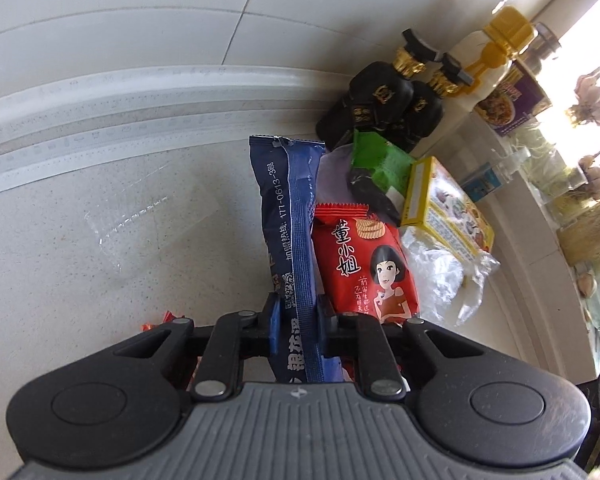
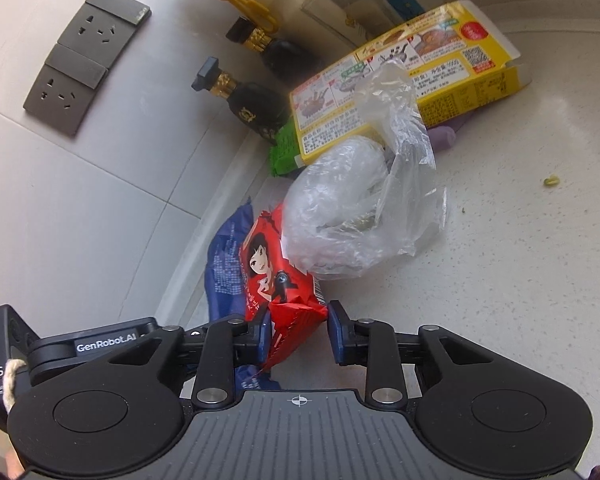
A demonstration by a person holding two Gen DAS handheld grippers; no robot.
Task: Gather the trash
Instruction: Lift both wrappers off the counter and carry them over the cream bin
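Left gripper: your left gripper [image 1: 298, 322] pinches the blue wrapper [image 1: 288, 216], its pads closed narrow on the wrapper's middle seam.
Blue wrapper: from the jaws it runs toward 12 o'clock in the left wrist view, over the white counter [image 1: 100, 280].
Right gripper: your right gripper [image 2: 298, 334] has the crumpled end of the red snack packet [image 2: 276, 280] between its jaws. The left pad touches the packet; at the right pad I cannot tell whether there is contact.
Red snack packet: it lies just beside the blue wrapper, at 1 o'clock from the left gripper [image 1: 360, 264].
Other trash: the clear plastic bag [image 2: 352, 216] lies against the red packet at 12 o'clock from the right gripper; the yellow box [image 2: 404, 92] is behind it, and the green packet [image 2: 286, 148] is partly under the box.
Pose: both grippers point down at a slant toward the counter.
Hidden: the lower end of the blue wrapper goes under the left gripper body. Your hands are out of view. The window side at 3 o'clock in the left view is too bright to read.
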